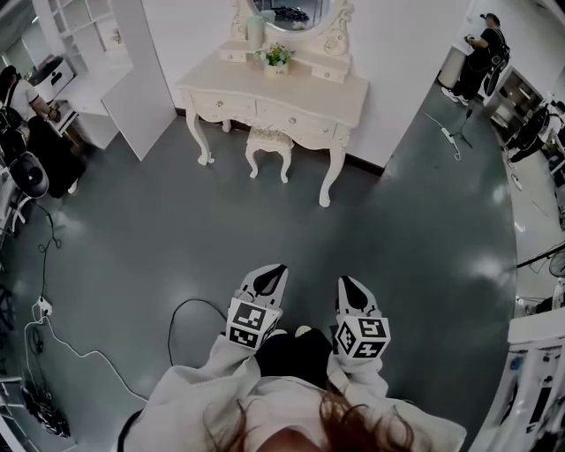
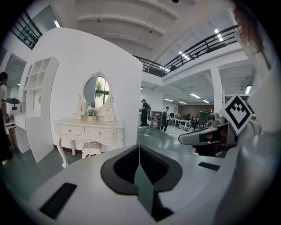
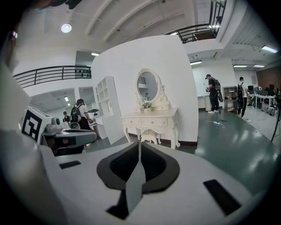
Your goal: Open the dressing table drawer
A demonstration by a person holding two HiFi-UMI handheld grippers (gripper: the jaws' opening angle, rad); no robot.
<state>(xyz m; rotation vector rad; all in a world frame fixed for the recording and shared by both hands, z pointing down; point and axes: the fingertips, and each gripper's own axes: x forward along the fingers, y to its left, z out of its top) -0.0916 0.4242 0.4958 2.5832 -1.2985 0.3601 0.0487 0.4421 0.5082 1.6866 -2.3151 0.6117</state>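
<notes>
Left hand-held gripper (image 1: 274, 271): jaws closed flat against each other, nothing between them, as its own view shows (image 2: 139, 151). Right hand-held gripper (image 1: 348, 284): likewise shut and empty (image 3: 139, 149). Both are held side by side low in the head view, close to the person's body, over the grey floor (image 1: 159, 238), and both point toward the dressing table.

Dressing table (image 1: 274, 93): cream, with curved legs, it stands against a white partition wall (image 1: 388, 53) and is well apart from both grippers, with open floor between. The drawer fronts (image 1: 296, 115) along its apron sit flush, all closed, each with a small knob. The same fronts show in the left gripper view (image 2: 100, 132) and the right gripper view (image 3: 156, 123).

On the tabletop, a small potted plant (image 1: 277, 58) stands in front of the oval mirror (image 1: 287, 12). A matching stool (image 1: 269, 144) is tucked under the middle.

A black cable (image 1: 181, 313) loops on the floor just left of the left gripper.
</notes>
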